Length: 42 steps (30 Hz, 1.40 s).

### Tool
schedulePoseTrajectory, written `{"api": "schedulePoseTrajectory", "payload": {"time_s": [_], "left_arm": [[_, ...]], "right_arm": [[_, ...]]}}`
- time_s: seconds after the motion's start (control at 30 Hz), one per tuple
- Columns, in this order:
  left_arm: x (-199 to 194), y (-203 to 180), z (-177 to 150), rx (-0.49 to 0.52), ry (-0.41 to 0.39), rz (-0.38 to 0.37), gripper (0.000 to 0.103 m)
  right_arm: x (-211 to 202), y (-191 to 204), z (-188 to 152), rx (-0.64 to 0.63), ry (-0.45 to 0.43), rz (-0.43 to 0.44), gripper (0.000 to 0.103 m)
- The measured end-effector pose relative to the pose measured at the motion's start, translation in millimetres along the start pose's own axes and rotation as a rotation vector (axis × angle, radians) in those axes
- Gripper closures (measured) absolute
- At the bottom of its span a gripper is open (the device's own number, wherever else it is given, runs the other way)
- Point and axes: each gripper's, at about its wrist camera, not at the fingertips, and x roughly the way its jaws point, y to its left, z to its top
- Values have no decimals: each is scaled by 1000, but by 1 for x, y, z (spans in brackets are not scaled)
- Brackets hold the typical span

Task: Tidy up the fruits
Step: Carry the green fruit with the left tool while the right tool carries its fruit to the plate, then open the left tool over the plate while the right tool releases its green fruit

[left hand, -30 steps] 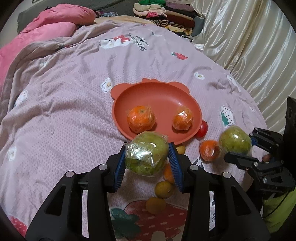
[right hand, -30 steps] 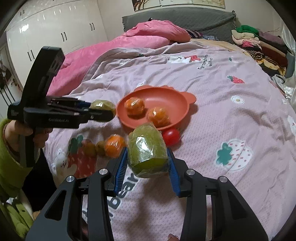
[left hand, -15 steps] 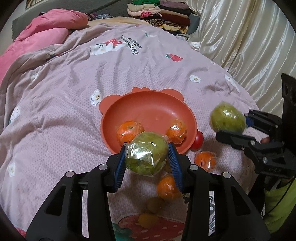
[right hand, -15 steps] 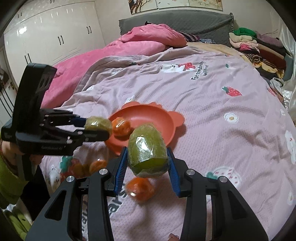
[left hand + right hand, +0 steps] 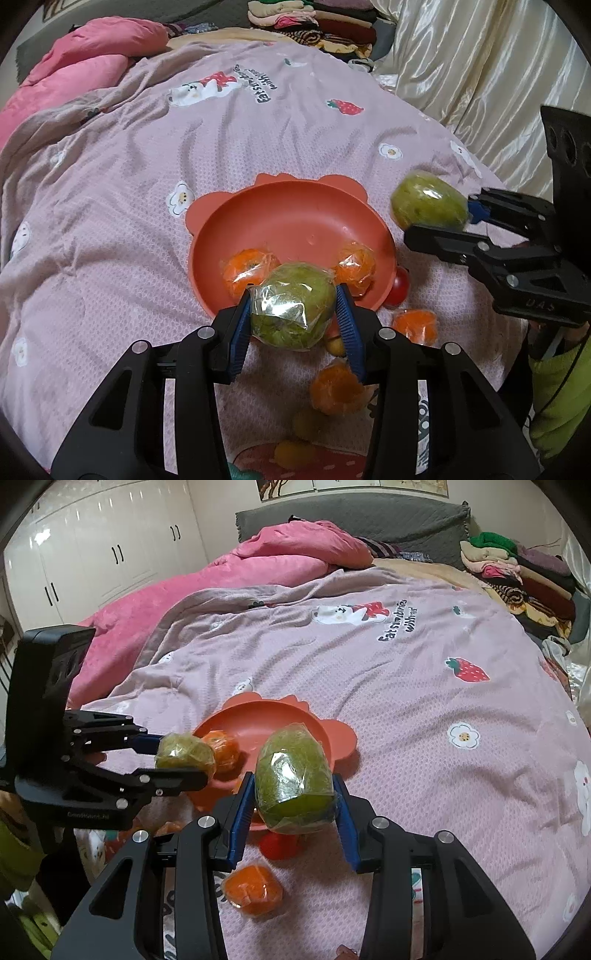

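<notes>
A home bedroom: a bed (image 5: pixel 424 686) under a cartoon-print quilt fills the frame, with a pink duvet (image 5: pixel 236 576) and grey headboard (image 5: pixel 351 517) at the top, white wardrobes (image 5: pixel 92 554) upper left, folded clothes (image 5: pixel 517 572) and cream curtains (image 5: pixel 480 66) upper right.

Your two tools look the same: the left gripper (image 5: pixel 293 325) and the right gripper (image 5: pixel 293 808) have black plastic frames, ribbed blue pads (image 5: pixel 240 332) and round silver screws (image 5: pixel 205 332). Small pale lettering is printed on each side, too small to read. You wear a lime-green sleeve (image 5: pixel 557 398).
</notes>
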Motion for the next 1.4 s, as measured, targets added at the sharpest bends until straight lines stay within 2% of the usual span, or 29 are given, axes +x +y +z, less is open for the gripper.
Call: {"api": "schedulePoseTrajectory", "payload": {"time_s": [0.3,0.8,1.4], "left_arm": [[10,2,-1,-4,24,4,68],[5,4,-2,-9,6,6,68],[4,4,-4,-14,6,4,68]], "right_arm": [[17,2,8,-26,40,6,64],[35,3,8,-56,90,-18,64],[30,7,10,-61,74,-11,63]]}}
